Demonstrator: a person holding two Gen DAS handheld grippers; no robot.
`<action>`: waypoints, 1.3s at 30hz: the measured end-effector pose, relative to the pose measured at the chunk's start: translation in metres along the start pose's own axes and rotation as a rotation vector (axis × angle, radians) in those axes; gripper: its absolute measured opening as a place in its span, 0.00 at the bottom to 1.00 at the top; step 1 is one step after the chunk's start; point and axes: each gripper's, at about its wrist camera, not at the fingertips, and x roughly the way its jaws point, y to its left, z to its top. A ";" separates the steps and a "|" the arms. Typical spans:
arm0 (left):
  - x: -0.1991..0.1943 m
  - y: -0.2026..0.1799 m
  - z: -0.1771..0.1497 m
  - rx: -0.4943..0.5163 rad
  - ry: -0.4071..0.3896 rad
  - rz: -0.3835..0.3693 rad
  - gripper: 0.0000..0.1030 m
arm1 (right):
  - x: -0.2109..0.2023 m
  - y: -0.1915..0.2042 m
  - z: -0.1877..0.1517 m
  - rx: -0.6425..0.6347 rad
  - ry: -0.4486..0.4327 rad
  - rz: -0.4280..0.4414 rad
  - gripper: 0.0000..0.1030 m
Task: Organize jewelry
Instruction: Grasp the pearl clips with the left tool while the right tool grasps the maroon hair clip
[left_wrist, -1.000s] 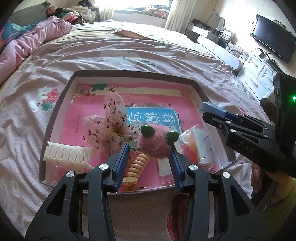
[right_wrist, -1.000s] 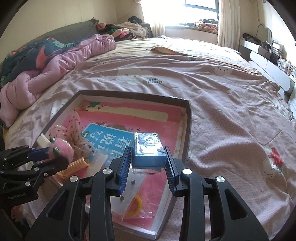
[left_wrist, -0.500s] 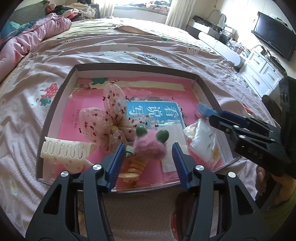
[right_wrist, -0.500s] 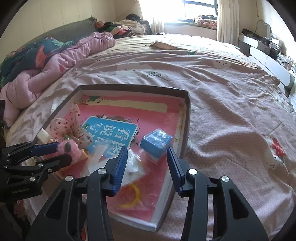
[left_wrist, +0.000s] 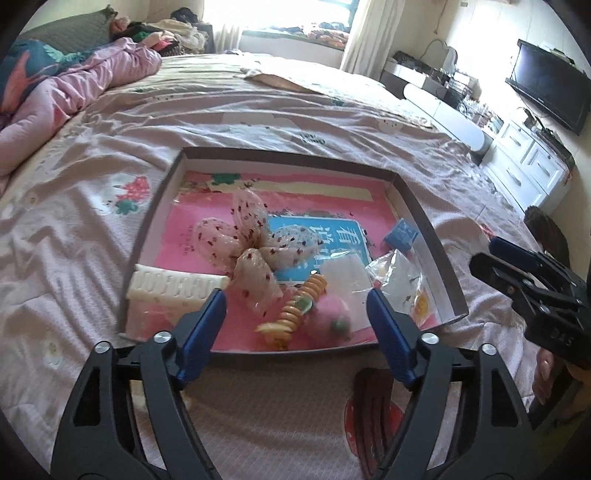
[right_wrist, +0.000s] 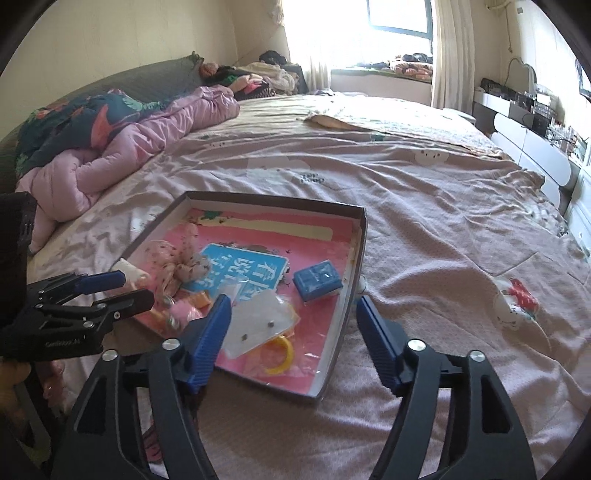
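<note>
- Left gripper (left_wrist: 295, 317): jaws wide apart, nothing held; poised over tray's near edge.
- Right gripper (right_wrist: 293, 325): jaws wide apart, nothing held; near tray's near-right corner, rt finger outside the rim.
- Tray (left_wrist: 417, 206): shallow, dark-rimmed, pink liner, sits on the bed (left_wrist: 258, 110); directly ahead of both tools.
- Blue box (right_wrist: 317, 280): small, printed lid, lies in tray ahead of rt gripper, close to tray's right wall; free of the fingers.
- Clear bag (right_wrist: 258, 325): w/ small studs, just ahead of rt gripper's left finger; yellow ring (right_wrist: 280, 356) beside it, nearer the tool.
- Pink pom-pom (left_wrist: 330, 314): fuzzy, green bits, between left gripper's fingertips but not touched; blurred.
- Orange coil tie (left_wrist: 299, 304): touching pom-pom's left side, ahead of left gripper.
- Mesh bow (left_wrist: 247, 247): dotted, sheer, mid-tray, farther ahead of left gripper.
- White claw clip (left_wrist: 177, 286): at tray's near-left corner, just beyond left gripper's left finger.
- Blue card (left_wrist: 332, 240): printed characters, flat under bow, center tray.
</note>
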 end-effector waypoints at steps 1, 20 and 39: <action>-0.004 0.002 -0.001 -0.003 -0.008 0.005 0.72 | -0.004 0.002 -0.001 -0.001 -0.006 0.003 0.70; -0.043 0.046 -0.036 -0.055 -0.020 0.119 0.83 | -0.015 0.056 -0.039 -0.072 0.039 0.097 0.75; -0.036 0.093 -0.055 -0.123 0.072 0.179 0.83 | 0.033 0.092 -0.079 -0.094 0.183 0.123 0.75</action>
